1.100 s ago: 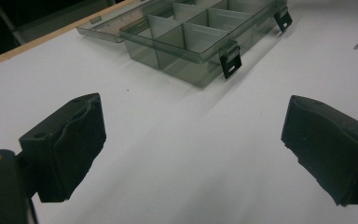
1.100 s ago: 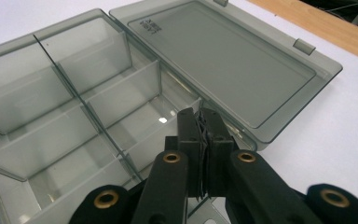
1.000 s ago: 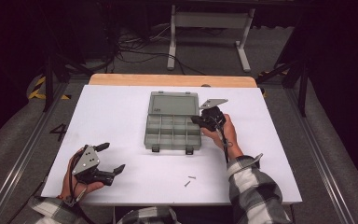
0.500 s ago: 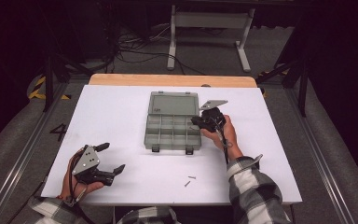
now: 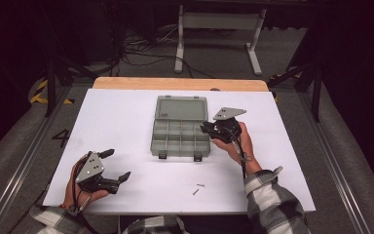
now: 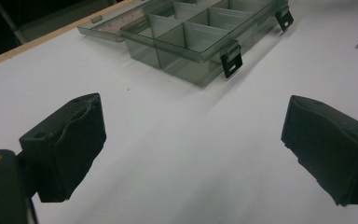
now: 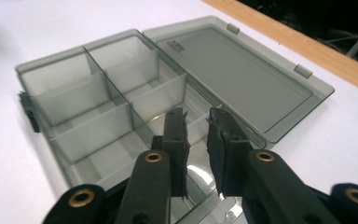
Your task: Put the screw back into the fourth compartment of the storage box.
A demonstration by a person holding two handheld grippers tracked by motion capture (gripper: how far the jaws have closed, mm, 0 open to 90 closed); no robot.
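One white counter [image 5: 126, 122] carried an open compartment box [image 5: 180, 139] at its middle. Right tool [image 5: 208, 128], empty, jaws just parting, hovered over the box's right compartments: a drop seemingly done. Left tool [image 5: 117, 165] stood wide open, empty. Two screws [image 5: 198, 188] lay near; fetching one comes next.

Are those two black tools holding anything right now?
No. The left tool is wide open over bare table. The right tool's jaws have just been opening above the organizer box, nothing between them.
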